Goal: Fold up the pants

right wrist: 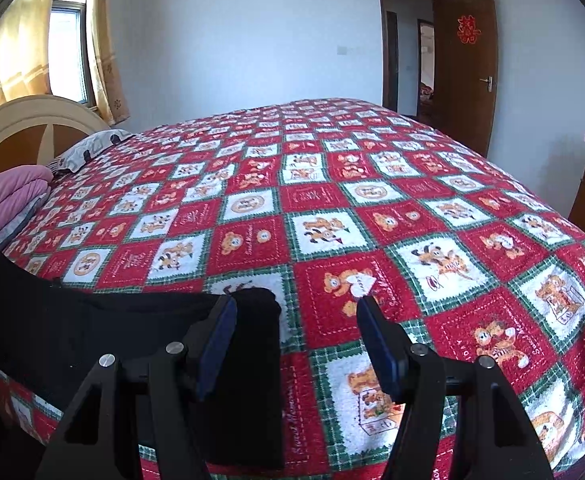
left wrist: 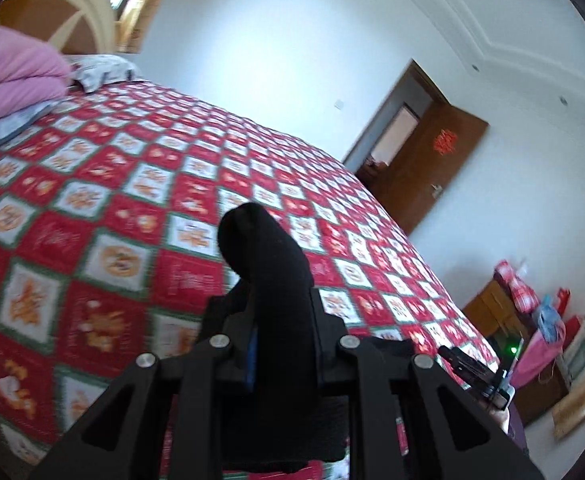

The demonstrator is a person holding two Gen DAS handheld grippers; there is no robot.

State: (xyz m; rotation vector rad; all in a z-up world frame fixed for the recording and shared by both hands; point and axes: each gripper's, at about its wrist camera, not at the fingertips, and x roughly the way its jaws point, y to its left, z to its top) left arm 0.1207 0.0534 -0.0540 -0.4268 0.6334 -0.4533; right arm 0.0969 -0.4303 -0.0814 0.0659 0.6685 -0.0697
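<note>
The left hand-held gripper (left wrist: 270,320) is clamped on a bunched fold of the black pants (right wrist: 104,344), which sticks up between its jaws above the red patchwork bedspread (right wrist: 372,208). The rest of the pants lies along the near edge of the bed, one end just under the right hand-held gripper (right wrist: 296,344), whose jaws stand apart with nothing pinched. The left view is blurred, so how much cloth is caught is hard to judge. If the grip is shallow, the fabric may slip out; with the other end unpinned, the whole garment could drag and fold crooked.
</note>
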